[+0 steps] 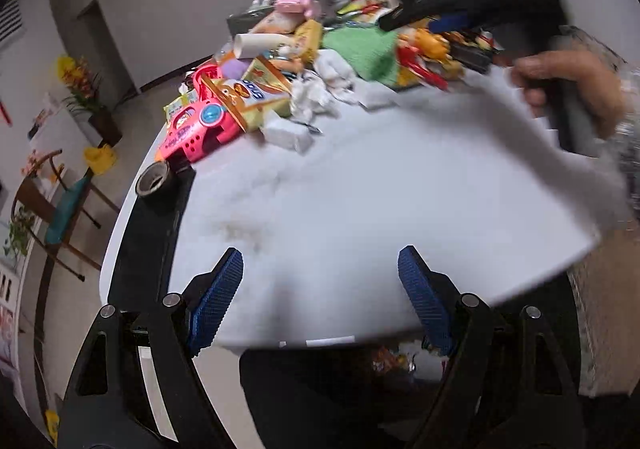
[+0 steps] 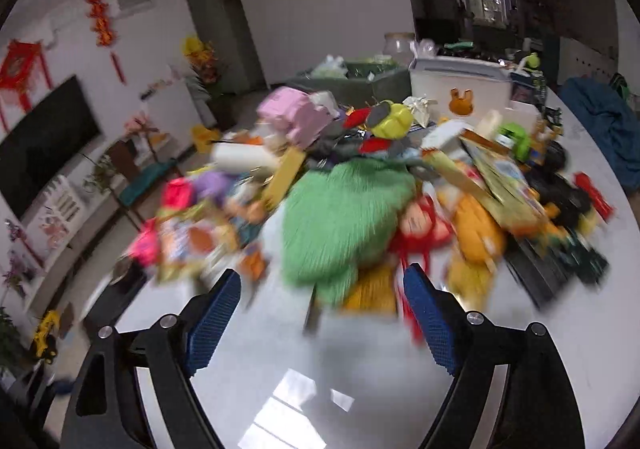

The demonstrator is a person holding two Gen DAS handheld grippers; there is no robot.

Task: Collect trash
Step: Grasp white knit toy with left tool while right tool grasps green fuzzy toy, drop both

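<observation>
In the left wrist view my left gripper is open and empty over the white table. Crumpled white tissues lie at the near edge of a heap of toys and packets. A snack packet lies beside a pink toy. The right gripper's body shows blurred at the upper right, held by a hand. In the right wrist view my right gripper is open and empty above the table, in front of a green fluffy cloth and blurred toys.
A tape roll sits on a black strip at the table's left edge. A dark bin with trash lies below the near edge. A white box stands at the back. Chairs stand left.
</observation>
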